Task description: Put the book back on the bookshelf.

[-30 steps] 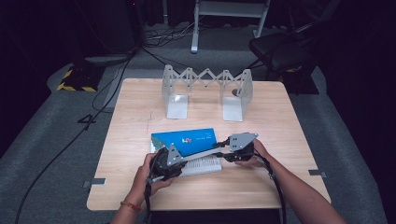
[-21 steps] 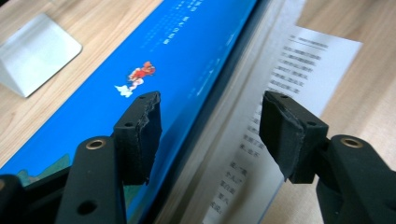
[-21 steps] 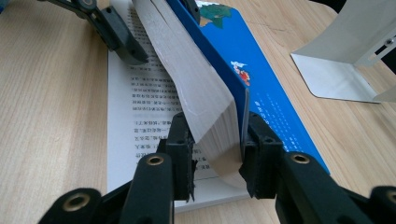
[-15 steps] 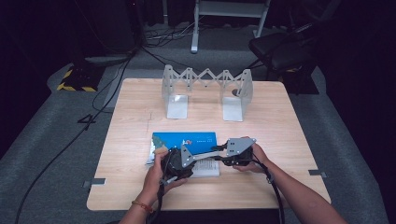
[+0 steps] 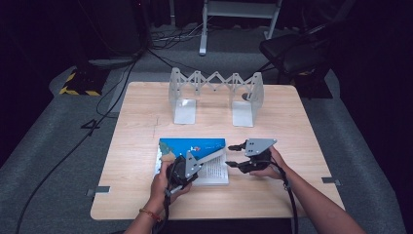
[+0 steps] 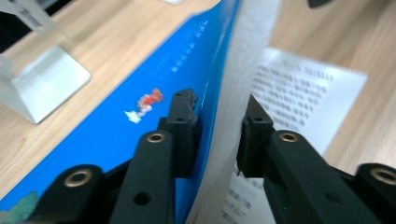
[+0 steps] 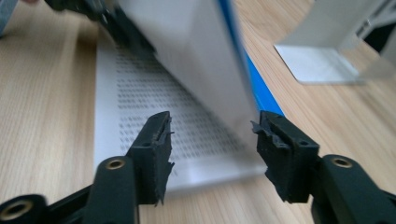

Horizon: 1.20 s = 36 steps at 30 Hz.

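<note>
A book with a blue cover (image 5: 192, 146) lies open at the table's front middle. My left gripper (image 5: 196, 162) is shut on the raised blue cover (image 6: 140, 121) and the white block of pages behind it, holding them tilted up. A printed page (image 6: 299, 88) lies flat beneath. My right gripper (image 5: 233, 155) hovers open just off the book's right edge, its jaws wide apart and empty. In the right gripper view the gripper (image 7: 212, 135) faces the flat printed page (image 7: 154, 88), with the lifted pages (image 7: 196, 51) slanting above.
A grey metal expanding book rack (image 5: 214, 92) stands at the back middle of the wooden table (image 5: 302, 126), with flat plates at both ends. A dark chair (image 5: 292, 48) and cables (image 5: 112, 87) are on the floor beyond.
My left gripper has shifted right along the book's front edge and then eased back a little, the cover in its jaws. My right gripper has drawn slightly to the right.
</note>
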### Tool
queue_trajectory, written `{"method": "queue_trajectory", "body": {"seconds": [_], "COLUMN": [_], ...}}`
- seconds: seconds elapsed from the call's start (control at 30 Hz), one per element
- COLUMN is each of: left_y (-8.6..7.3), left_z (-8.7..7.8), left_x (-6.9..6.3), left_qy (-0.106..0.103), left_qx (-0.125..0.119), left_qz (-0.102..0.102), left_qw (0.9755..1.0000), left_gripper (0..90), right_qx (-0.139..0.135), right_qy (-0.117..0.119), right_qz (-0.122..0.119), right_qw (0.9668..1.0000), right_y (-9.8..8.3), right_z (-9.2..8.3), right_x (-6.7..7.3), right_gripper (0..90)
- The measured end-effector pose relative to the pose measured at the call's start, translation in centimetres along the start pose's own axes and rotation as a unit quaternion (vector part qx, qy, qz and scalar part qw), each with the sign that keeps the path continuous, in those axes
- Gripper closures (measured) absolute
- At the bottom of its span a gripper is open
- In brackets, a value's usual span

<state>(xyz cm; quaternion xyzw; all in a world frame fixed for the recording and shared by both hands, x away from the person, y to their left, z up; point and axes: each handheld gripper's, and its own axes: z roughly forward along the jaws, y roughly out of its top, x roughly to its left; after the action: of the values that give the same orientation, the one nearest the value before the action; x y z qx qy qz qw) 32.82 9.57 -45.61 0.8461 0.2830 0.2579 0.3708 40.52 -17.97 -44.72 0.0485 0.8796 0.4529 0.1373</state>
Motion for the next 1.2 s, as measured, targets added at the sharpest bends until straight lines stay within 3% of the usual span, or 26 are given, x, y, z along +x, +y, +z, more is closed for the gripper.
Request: {"method": "queue_trajectory", "body": {"seconds": [0.07,0.27,0.43,0.53,0.67,0.8,1.07,1.2], "left_y": [-0.1,-0.3,-0.4,-0.4,-0.4,-0.5,-0.6,-0.7], "left_z": [-0.1,-1.0,-1.6,-1.9,-2.4,-2.8,-2.9,-3.0], "left_x": [0.1,0.6,1.2,1.4,1.9,2.1,2.3,2.5], "left_qy": [-0.003,0.001,-0.010,-0.009,-0.024,-0.025,-0.042,-0.050], "left_qx": [-0.001,-0.036,-0.064,-0.072,-0.086,-0.098,-0.103,-0.104], "left_qz": [0.006,-0.010,-0.035,-0.035,-0.049,-0.056,-0.060,-0.063], "left_qw": [1.0000,0.9993,0.9973,0.9967,0.9948,0.9933,0.9919,0.9914], "left_gripper": [73.4,74.4,74.8,75.2,75.9,75.9,75.8,75.6], "right_qx": [0.009,0.048,0.066,0.069,0.072,0.065,0.056,0.014], "right_qy": [-0.004,-0.027,-0.042,-0.039,-0.030,-0.023,-0.018,-0.020], "right_qz": [0.024,0.073,0.080,0.082,0.083,0.087,0.070,0.093], "right_qw": [0.9997,0.9959,0.9937,0.9935,0.9935,0.9938,0.9958,0.9953], "right_y": [-1.0,-3.6,-4.4,-4.6,-5.1,-5.3,-4.4,-4.3], "right_z": [-0.4,0.3,1.1,1.4,2.3,3.4,4.8,4.2], "right_x": [-0.9,-3.1,-3.5,-3.5,-3.4,-3.3,-3.0,-3.3], "right_gripper": [39.0,38.7,38.7,38.3,37.0,36.0,35.4,38.0]}}
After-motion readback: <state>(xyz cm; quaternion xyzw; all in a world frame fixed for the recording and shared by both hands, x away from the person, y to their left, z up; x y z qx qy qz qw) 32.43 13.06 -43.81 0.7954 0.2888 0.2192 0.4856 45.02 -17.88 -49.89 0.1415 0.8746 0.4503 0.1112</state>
